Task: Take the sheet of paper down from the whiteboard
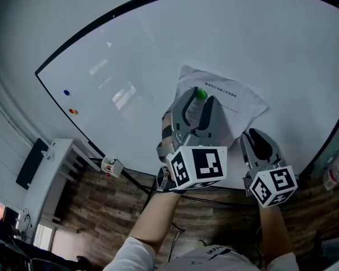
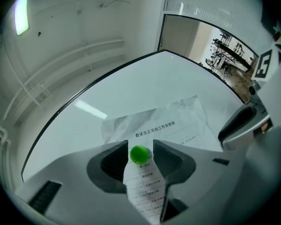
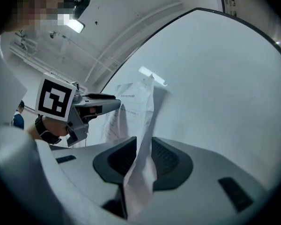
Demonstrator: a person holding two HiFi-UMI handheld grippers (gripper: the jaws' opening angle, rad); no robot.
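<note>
A creased printed sheet of paper (image 1: 237,97) (image 2: 178,121) (image 3: 136,102) hangs on the whiteboard (image 1: 130,66). A round green magnet (image 1: 200,94) (image 2: 140,154) sits on its upper left part. My left gripper (image 1: 199,99) (image 2: 140,145) points at the board, open, with the green magnet between its fingers and a sliver of gap on each side. My right gripper (image 1: 254,135) (image 3: 143,142) is lower and to the right, shut on the sheet's lower edge, which bulges off the board toward it.
A blue magnet (image 1: 66,92) and an orange one (image 1: 73,111) stick to the board's far left. The board's black frame (image 1: 73,131) runs below my arms. A white cabinet (image 1: 51,168) stands on the wooden floor at the left, and a bottle (image 1: 333,174) at the right edge.
</note>
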